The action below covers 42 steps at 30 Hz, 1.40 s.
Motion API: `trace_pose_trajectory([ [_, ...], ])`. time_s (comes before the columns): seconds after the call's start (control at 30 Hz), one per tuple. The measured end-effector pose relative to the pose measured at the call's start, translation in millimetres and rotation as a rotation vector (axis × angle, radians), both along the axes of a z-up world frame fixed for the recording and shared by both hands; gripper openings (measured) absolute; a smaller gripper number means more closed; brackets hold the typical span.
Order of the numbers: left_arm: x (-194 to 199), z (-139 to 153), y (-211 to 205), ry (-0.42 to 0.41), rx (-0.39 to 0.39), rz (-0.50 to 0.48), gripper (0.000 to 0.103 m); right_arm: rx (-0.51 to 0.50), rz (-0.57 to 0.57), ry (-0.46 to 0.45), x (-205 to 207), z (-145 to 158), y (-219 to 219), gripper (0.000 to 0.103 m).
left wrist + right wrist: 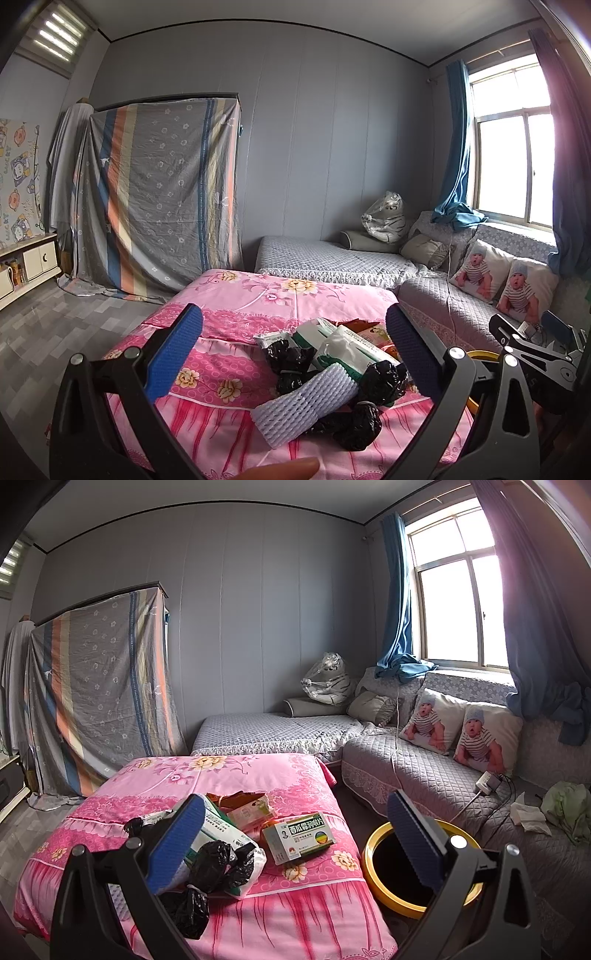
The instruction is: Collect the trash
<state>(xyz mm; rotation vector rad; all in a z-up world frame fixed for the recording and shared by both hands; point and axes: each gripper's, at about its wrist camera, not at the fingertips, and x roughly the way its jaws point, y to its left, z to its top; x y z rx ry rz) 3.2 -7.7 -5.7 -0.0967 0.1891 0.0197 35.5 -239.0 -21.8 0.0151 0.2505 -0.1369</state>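
A pile of trash lies on the pink floral cloth (229, 295) of a low table: a white foam net sleeve (303, 402), crumpled black plastic bags (384, 380), a white wet-wipe pack (354, 350) and small cartons. In the right wrist view a green-and-white medicine box (299, 836) lies at the pile's right, with black bags (218, 860) nearer. A bin with a yellow rim (369, 853) stands right of the table. My left gripper (291, 350) is open and empty above the pile. My right gripper (295, 842) is open and empty, over the table's right part; it also shows in the left wrist view (546, 343).
A grey quilted corner sofa (424, 771) with baby-print pillows (461, 731) runs along the right and back. Crumpled tissue (528, 814) and a power strip (487, 782) lie on it. A sheet-covered cabinet (159, 195) stands at the left wall.
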Motion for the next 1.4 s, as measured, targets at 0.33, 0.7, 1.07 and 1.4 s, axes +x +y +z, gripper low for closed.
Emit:
trace_pose_trajectory([
  [0.33,0,0,3,-0.004,-0.015,-0.02,0.095,0.012,0.002,-0.007,-1,1,-4,0.095],
  [0.7,18,-8,52,-0.019,0.0,0.114,0.095,0.272,0.381,0.352,73,-41,-21,0.095],
  [1.07,88,-81,90,0.271,0.076,-0.044,0.095,0.39,0.522,0.729,120,-111,14,0.095],
  [1.4,106,-126,85,0.31,0.056,-0.27,0.095,0.275,0.481,0.884,152,-150,57,0.087],
])
